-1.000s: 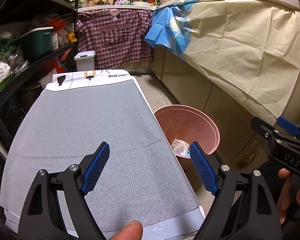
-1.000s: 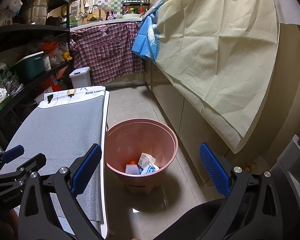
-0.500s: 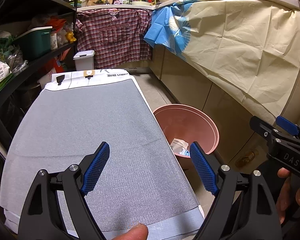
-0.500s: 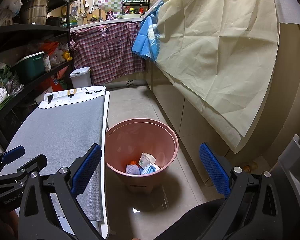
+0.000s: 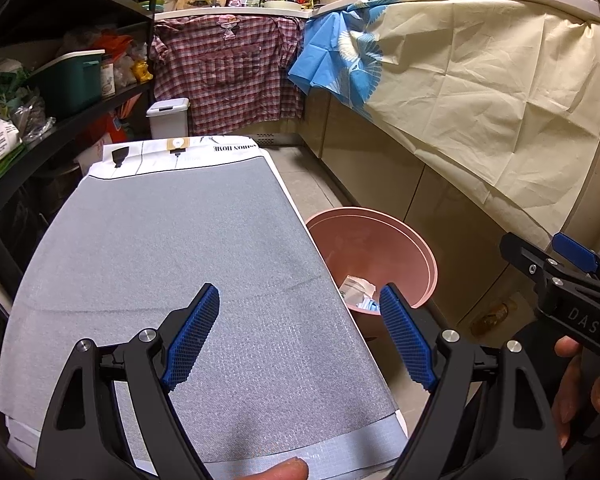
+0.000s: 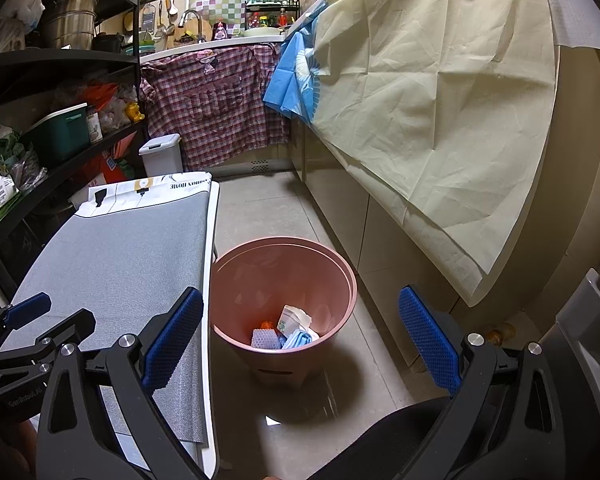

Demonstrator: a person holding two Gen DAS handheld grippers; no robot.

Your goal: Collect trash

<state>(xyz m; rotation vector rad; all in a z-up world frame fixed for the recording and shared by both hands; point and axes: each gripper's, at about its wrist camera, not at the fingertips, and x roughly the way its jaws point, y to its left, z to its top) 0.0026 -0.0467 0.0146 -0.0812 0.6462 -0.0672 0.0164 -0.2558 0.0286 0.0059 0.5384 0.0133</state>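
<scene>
A grey mat (image 5: 172, 280) covers the table (image 6: 211, 280), whose far end bears the print "HOME". Just off its right edge a pink bin (image 6: 282, 280) stands on the floor, holding the trash (image 6: 296, 326): white paper, blue and orange scraps. The left gripper (image 5: 300, 336) hovers over the table's near right corner, jaws wide apart and empty. The right gripper (image 6: 300, 340) hangs above the bin, jaws likewise spread and empty. Only the right view shows the bin's bottom; only the left shows a hand (image 5: 580, 392) on the right gripper, marked "DAS". The left gripper's side reads "GenRobot.AI".
</scene>
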